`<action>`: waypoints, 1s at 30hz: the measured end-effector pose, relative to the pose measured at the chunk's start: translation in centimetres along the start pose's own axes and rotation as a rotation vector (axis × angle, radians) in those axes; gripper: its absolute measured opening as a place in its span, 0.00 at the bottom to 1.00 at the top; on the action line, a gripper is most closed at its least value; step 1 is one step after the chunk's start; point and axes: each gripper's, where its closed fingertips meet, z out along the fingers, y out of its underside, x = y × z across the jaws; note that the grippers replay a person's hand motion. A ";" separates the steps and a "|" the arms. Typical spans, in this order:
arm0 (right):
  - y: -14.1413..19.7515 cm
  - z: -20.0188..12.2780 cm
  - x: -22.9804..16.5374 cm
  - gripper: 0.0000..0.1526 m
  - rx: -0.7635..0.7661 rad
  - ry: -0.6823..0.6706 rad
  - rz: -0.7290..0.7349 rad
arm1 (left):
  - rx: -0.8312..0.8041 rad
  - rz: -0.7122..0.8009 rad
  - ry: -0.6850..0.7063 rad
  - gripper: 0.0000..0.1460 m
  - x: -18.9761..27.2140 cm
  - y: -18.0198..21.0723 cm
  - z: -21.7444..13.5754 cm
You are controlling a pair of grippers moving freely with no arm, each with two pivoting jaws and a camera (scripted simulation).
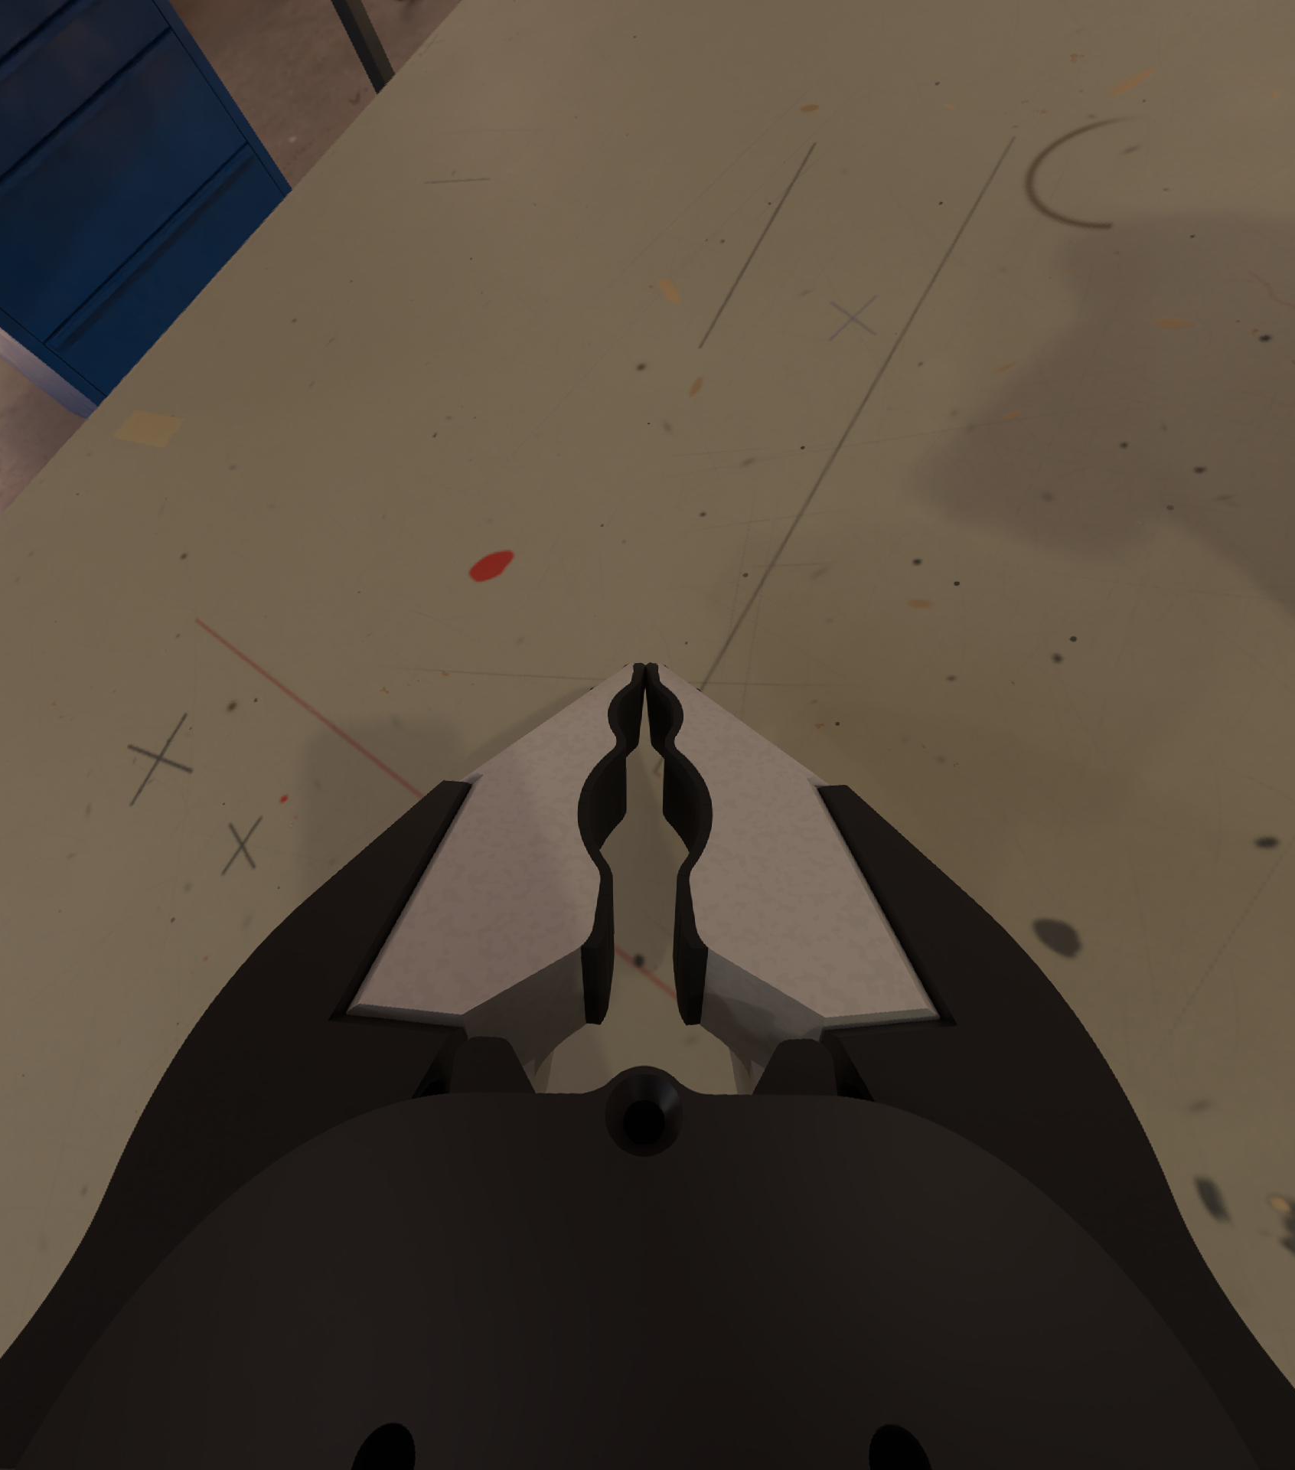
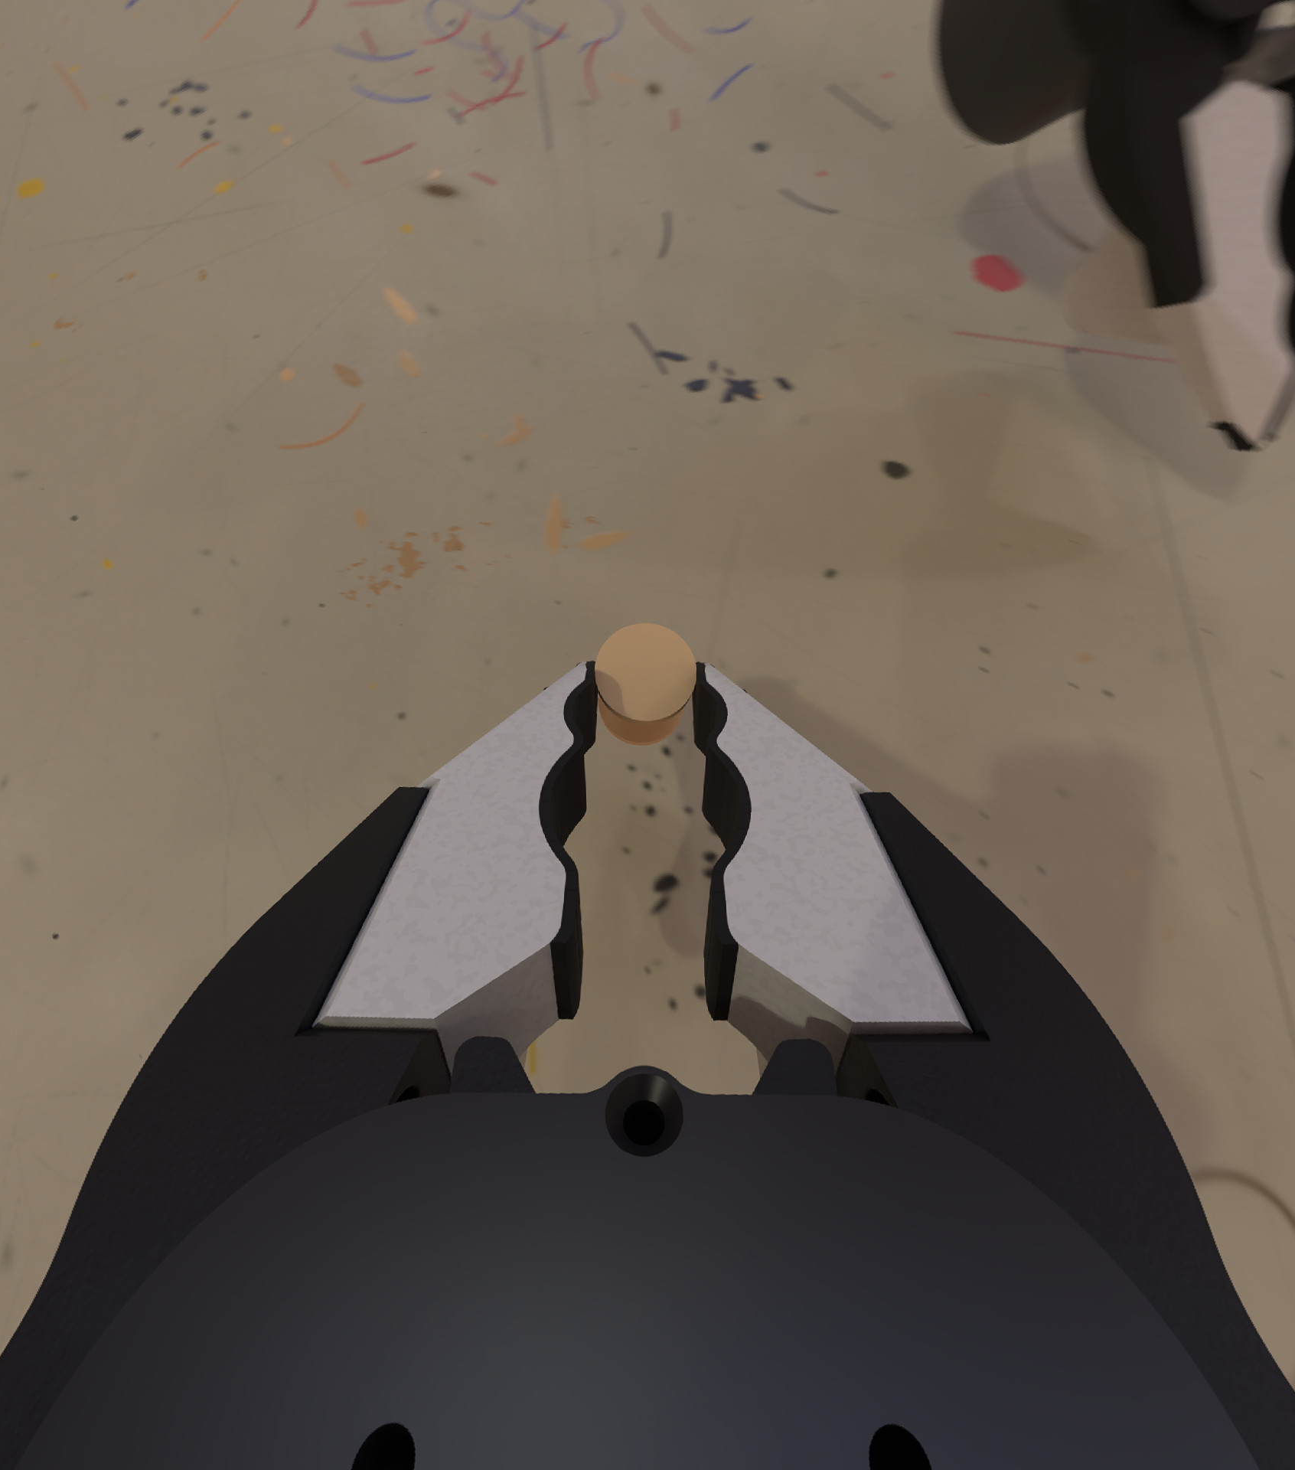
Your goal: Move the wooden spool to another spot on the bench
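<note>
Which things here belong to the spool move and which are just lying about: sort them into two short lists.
Part of the job:
- wooden spool, held between the fingertips
- right gripper, shut on the spool
- bench, where it must be set down

Just there:
- left gripper, shut and empty
- blue cabinet beside the bench
- red paint spot on the bench

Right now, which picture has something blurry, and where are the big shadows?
Right wrist view: the left hand-held gripper looks smeared at top right, while the wooden spool looks sharp. Left wrist view: a broad soft shadow darkens the bench at right.
</note>
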 end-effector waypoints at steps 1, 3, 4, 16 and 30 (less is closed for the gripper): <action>0.0 0.7 -0.6 0.15 -0.012 -0.026 -0.011 | -0.002 0.001 0.002 0.00 0.1 0.0 0.0; -0.1 2.3 -1.2 0.15 -0.034 -0.070 -0.045 | -0.006 0.005 0.006 0.00 0.1 0.1 0.1; 0.0 3.1 -0.9 0.15 -0.057 -0.071 -0.068 | -0.007 0.007 0.011 0.00 0.1 0.2 0.1; -1.9 6.2 9.1 0.16 -0.067 0.111 -0.090 | 0.004 0.033 0.028 0.00 0.1 0.4 0.1; -1.0 6.3 8.2 0.16 -0.247 -0.041 0.035 | -0.002 0.022 0.033 0.00 0.1 0.4 0.1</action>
